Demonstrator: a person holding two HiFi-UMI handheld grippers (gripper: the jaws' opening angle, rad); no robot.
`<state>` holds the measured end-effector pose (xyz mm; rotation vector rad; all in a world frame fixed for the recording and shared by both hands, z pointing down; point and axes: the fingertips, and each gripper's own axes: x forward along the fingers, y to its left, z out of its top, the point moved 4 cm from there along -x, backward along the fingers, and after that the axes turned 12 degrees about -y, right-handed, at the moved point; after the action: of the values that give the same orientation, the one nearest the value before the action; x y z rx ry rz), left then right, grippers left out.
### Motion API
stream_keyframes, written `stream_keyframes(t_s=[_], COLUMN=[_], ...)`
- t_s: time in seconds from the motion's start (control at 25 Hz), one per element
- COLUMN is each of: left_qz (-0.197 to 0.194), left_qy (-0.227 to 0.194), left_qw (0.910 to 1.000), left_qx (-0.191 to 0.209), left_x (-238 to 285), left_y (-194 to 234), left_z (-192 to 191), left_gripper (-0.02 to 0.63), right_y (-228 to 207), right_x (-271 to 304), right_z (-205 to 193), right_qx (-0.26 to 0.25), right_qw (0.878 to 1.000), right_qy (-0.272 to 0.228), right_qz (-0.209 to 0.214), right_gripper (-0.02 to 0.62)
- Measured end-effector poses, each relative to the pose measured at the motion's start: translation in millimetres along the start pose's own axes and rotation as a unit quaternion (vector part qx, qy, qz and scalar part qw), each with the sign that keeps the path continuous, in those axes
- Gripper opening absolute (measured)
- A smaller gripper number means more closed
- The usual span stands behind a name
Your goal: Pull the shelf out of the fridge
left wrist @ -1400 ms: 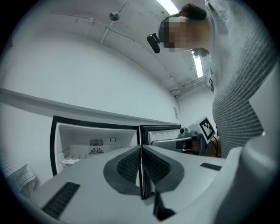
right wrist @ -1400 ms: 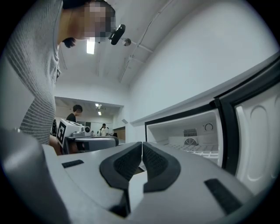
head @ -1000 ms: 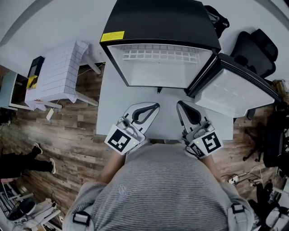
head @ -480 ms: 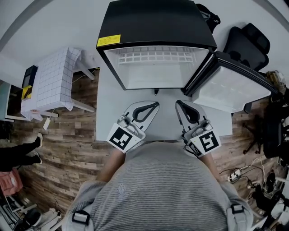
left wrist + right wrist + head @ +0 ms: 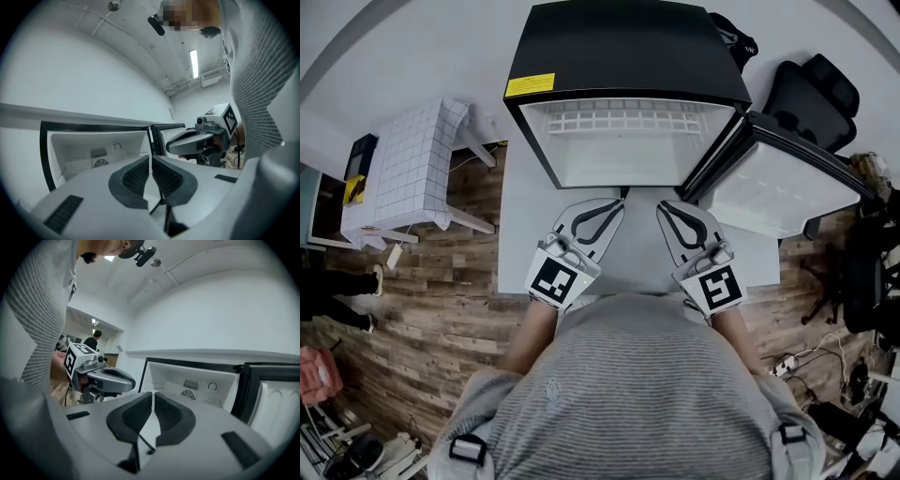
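**Shelf** [image 5: 628, 120]: white wire grid, seated inside the fridge [image 5: 628, 47]. It sits high in the cavity, straight ahead of my fingertips and well apart from both. The shelf is untouched and the pull is not yet begun. In my gripper views I cannot pick it out; they show only the back wall's vent [image 5: 98, 153] and dial [image 5: 117, 146].

**Fridge**: black cabinet with white lining, standing on the worktop [image 5: 520, 244] ahead of the fingers. The door [image 5: 783, 187] is swung wide, beyond and outboard of my right fingers. That leaves the mouth free for a straight draw toward me.

**Left gripper** [image 5: 615, 203]: aimed at the cavity mouth, just short of its lower edge. Its fingers [image 5: 136, 177] are pressed together with nothing between them.

**Right gripper** [image 5: 662, 207]: beside the left, tips near each other, likewise aimed in. Its fingers [image 5: 136, 414] are closed pad to pad and empty.

**Judgement**: I hold both grippers level and side by side before the opening, which I take as an approach stance. Each pair must spread before it can take the shelf's front wire.

**Surroundings**: a small gridded table [image 5: 412, 159] stands well off to the left of my left fingers. A black chair [image 5: 816, 94] stands beyond the door, on the wood floor [image 5: 441, 309].
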<state>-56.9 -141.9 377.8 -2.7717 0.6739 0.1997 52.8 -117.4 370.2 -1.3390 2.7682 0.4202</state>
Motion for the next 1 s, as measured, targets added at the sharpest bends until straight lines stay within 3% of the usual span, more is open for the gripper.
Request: stream_keyframes(t_s=[0.16,0.44,0.68,0.76,1.0], left_qz=[0.013,0.055,0.063,0.067,0.074], left_qy=[-0.006,-0.040,-0.036,-0.035,-0.039], left_qw=[0.9999,0.9956,0.9953,0.9949,0.9943], left_qx=[0.001,-0.066,-0.064,-0.065,-0.066], left_x=[-1.4,-5.0,-5.9,-6.4,-5.4], left_y=[4.0,7.6,7.6,8.6,11.4], left_z=[0.8,1.6,-0.7,-1.1,-1.9], left_gripper=[0.012,0.012,0.012,0.012,0.012], right_y=[-1.8,-2.9,-4.4,-3.7,-1.0], right_x=[2.8,11.9,18.8,22.5,32.0], right_z=[-5.2,-12.9,-21.5,-21.2,-30.6], right_qx=[-0.060,-0.118,-0.114,-0.120,-0.132], right_qw=[0.998,0.990,0.990,0.989,0.986], right_qy=[0.031,0.078,0.077,0.082,0.090], right_qz=[0.010,0.021,0.014,0.028,0.046], right_gripper=[0.013,0.015,0.022,0.080,0.137])
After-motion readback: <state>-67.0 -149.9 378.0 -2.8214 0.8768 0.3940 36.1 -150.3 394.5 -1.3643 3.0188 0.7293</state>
